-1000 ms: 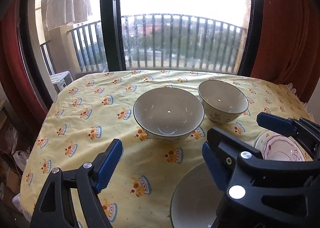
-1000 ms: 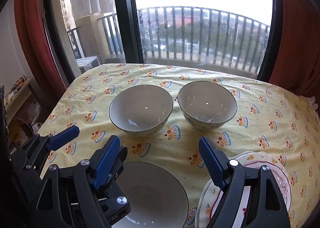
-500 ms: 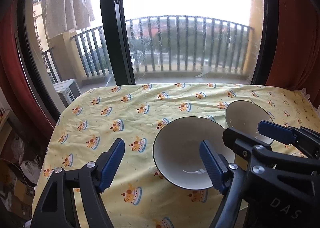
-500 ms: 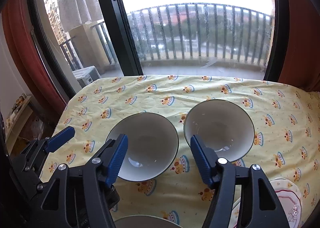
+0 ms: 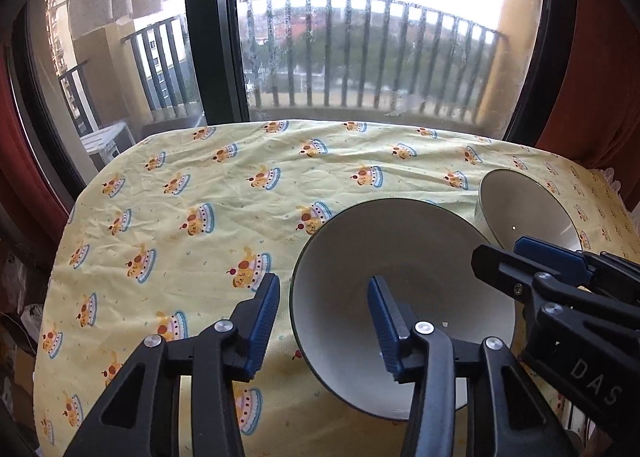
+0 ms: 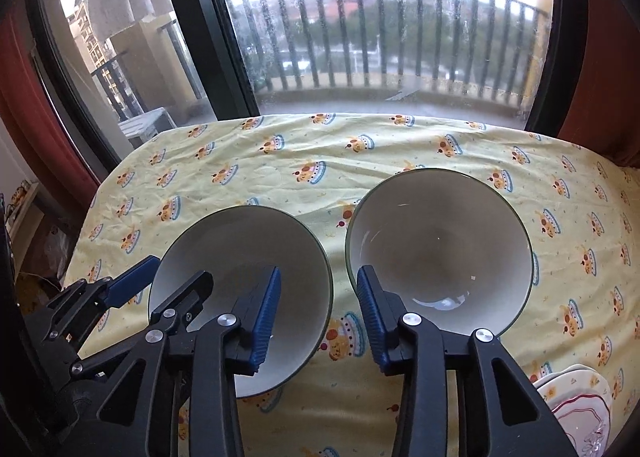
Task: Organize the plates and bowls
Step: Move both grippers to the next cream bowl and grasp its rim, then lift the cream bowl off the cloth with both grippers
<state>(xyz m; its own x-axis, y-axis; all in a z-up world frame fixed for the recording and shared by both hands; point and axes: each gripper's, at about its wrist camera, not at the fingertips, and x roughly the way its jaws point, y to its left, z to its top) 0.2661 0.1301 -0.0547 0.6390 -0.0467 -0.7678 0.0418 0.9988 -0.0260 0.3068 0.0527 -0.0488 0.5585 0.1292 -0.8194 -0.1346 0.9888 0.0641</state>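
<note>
While both jaw pairs have just been closing, left gripper (image 5: 322, 321) straddles the left bowl's (image 5: 404, 257) near-left rim; right gripper (image 6: 318, 299) straddles the right bowl's (image 6: 440, 241) near-left rim, neither pinching yet.

Daylight pours in through the window (image 5: 372, 37), the only light source in both views. The sky behind the balcony railing (image 6: 384, 29) is blown out to pure white, and the glass looks speckled and hazy. The tablecloth (image 5: 192, 193) below the window is evenly lit, its creases sharp. The bowls (image 6: 440, 245) cast only soft, faint shadows toward the camera, with small glints inside. The curtains (image 5: 600, 57) either side of the window are dim. Fisheye distortion bends the window frame, and the corners vignette to black
</note>
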